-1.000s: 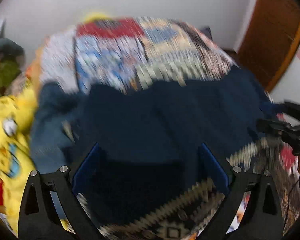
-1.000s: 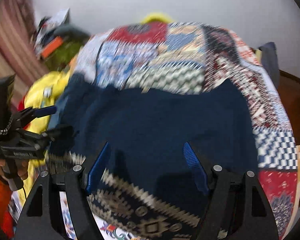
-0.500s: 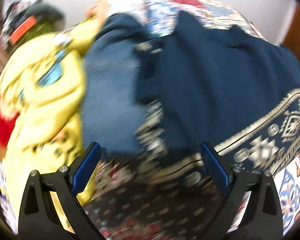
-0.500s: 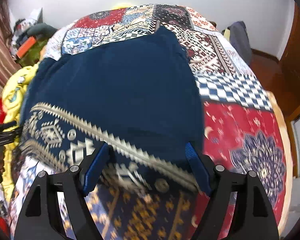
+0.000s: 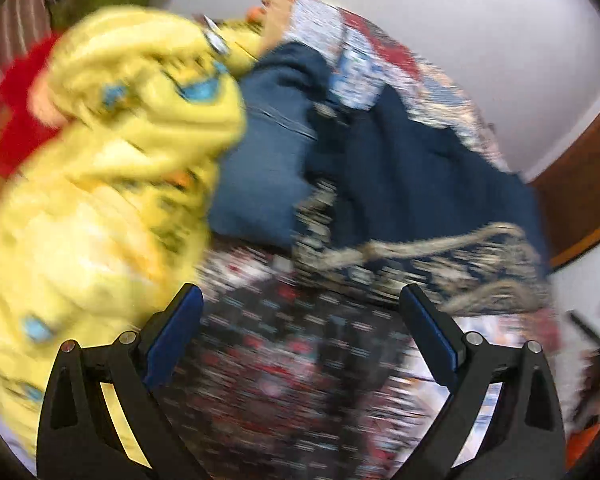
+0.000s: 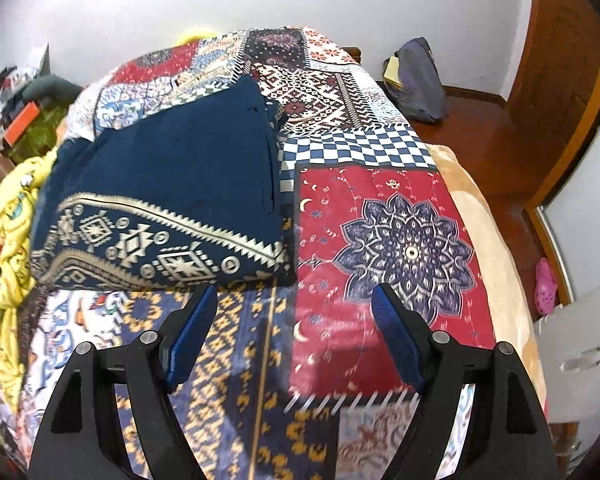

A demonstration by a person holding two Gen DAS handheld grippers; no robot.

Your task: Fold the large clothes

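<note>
A folded navy garment [image 6: 180,184] with a cream patterned border lies on the patchwork bedspread [image 6: 380,232]. My right gripper [image 6: 294,320] hovers open just in front of its near right corner, over bare bedspread, nothing between the fingers. In the blurred left wrist view the same navy garment [image 5: 420,184] lies ahead to the right, with a blue denim piece [image 5: 260,168] beside it. My left gripper [image 5: 300,320] is open over the dark patterned bedspread, in front of the garment's left end, holding nothing.
A crumpled yellow printed garment [image 5: 112,168] lies left of the denim, partly over something red [image 5: 16,120]. A grey bag [image 6: 416,80] sits on the wooden floor beyond the bed's right side. A pink shoe [image 6: 546,286] lies by the right wall. Clutter is piled far left [image 6: 24,112].
Both grippers have pulled back off the navy garment, the left swinging leftward toward the yellow pile, the right moving rightward. The garment now lies folded and free of both.
</note>
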